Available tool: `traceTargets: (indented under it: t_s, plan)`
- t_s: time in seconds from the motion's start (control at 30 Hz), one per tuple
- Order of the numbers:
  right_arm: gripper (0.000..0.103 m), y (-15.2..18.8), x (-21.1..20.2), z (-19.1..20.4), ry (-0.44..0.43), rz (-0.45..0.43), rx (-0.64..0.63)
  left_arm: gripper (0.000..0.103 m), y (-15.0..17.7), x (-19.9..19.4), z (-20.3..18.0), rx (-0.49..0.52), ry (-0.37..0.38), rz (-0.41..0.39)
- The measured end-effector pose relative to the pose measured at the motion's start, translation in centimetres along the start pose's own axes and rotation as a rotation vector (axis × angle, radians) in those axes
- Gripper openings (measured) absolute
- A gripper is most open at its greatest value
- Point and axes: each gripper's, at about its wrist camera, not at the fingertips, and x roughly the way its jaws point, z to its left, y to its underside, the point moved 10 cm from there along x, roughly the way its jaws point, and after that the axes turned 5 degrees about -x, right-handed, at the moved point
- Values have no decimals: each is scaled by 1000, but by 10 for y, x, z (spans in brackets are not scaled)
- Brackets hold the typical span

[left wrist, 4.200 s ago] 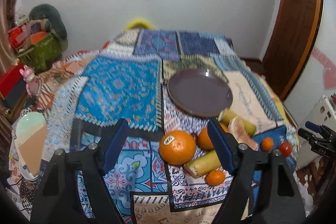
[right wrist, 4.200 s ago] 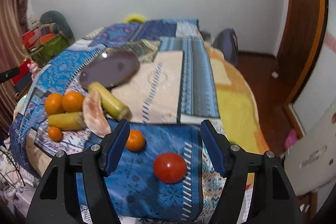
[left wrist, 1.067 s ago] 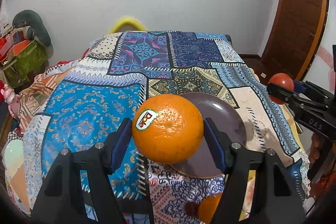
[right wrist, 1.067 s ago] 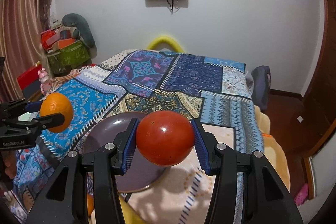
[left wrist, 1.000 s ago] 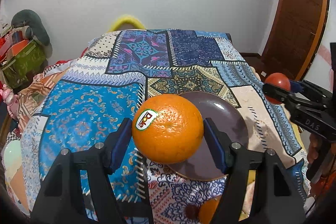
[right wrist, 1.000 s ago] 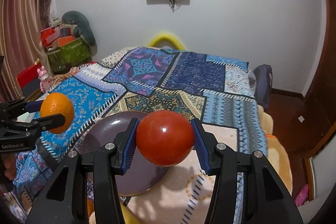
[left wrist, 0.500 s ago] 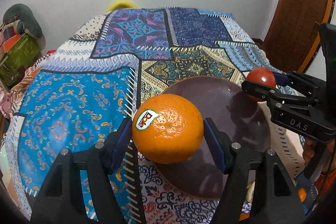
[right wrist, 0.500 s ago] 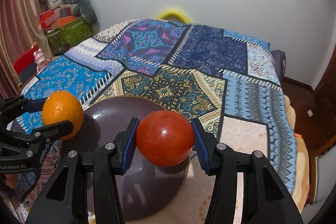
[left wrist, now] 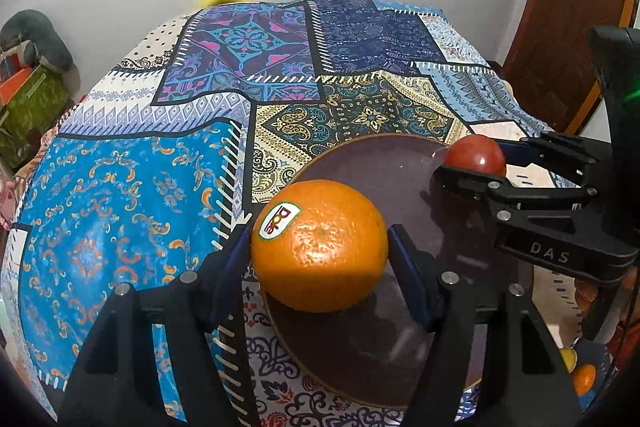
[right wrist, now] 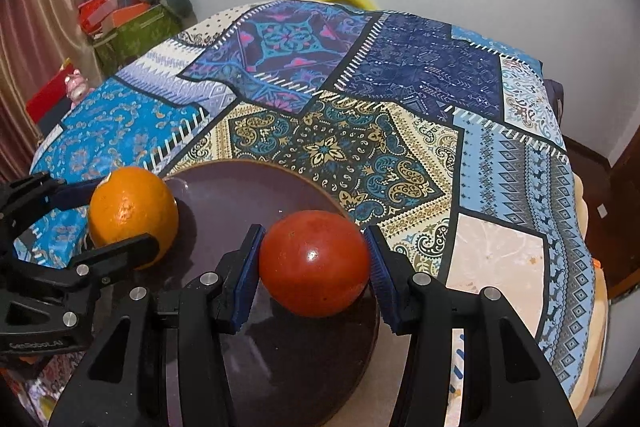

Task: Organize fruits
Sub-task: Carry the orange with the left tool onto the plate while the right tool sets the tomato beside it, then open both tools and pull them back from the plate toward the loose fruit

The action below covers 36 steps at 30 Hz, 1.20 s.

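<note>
One large orange is clamped in the left gripper over the near left part of the single dark plate. One tomato is clamped in the right gripper over the plate's right side. One small orange lies on the patchwork cloth at the near right edge.

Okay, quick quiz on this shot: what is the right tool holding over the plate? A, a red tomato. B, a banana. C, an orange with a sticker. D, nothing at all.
A: the right tool is closed on a red tomato above the plate, while the stickered orange sits in the left tool.
</note>
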Motion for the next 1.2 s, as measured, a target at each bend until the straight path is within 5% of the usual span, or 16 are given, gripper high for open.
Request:
traceTargets:
  t_s: [0.23, 0.5, 1.2]
  plan:
    - [47, 2, 3, -1, 9, 8, 9, 69, 1, -7, -3, 4, 13, -10]
    - [61, -4, -20, -1, 34, -40, 11, 69, 2, -31, 5, -27, 8, -27]
    - [68, 21, -154, 28, 133, -194, 3, 77, 28, -168, -10, 30, -7, -180]
